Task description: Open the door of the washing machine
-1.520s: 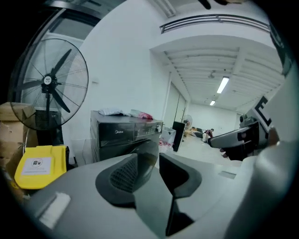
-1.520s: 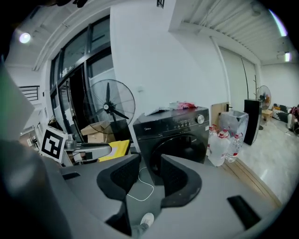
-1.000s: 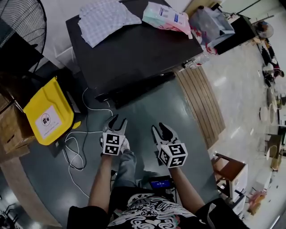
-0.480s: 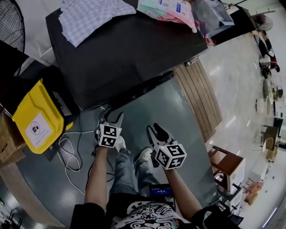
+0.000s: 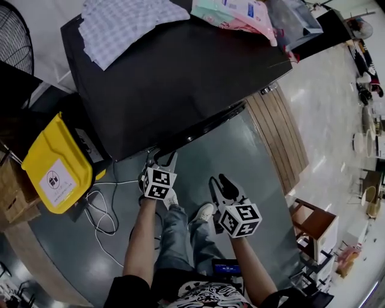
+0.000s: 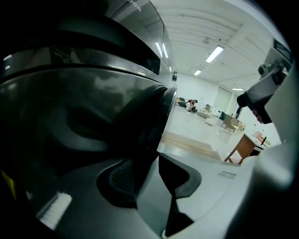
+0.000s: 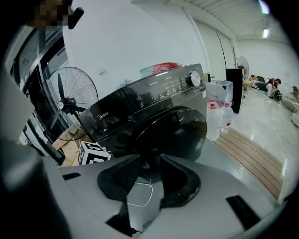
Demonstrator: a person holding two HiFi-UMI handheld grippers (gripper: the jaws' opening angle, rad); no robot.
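Front-loading washing machine (image 5: 180,78), black, filling the upper centre of the head view. Its round door (image 7: 173,130) sits on the front face, shut, centre of the right gripper view. In the left gripper view the same door looms large at the left, and its dark curved edge (image 6: 147,126) runs down the middle of the frame. The left gripper (image 6: 145,161) is at that edge with its jaws closing. The edge stands between them, and a pale gap shows on its right side, so no clamp is judged yet. The right gripper (image 5: 218,180), lower centre of the head view, hangs back from the machine with its jaws apart and nothing between them. By judgement, the door is stiff and fairly heavy, with a glossy front that would slip under the pads. The rim offers the surer hold, and the latch will likely resist, then give, before the door swings on its hinge. Around the machine: a checked cloth (image 5: 129,24) and a pink packet (image 5: 234,12) on its top, a yellow bin (image 5: 57,162) at the left, a white cable (image 5: 99,204) on the floor, a wooden platform (image 5: 280,138) at the right.
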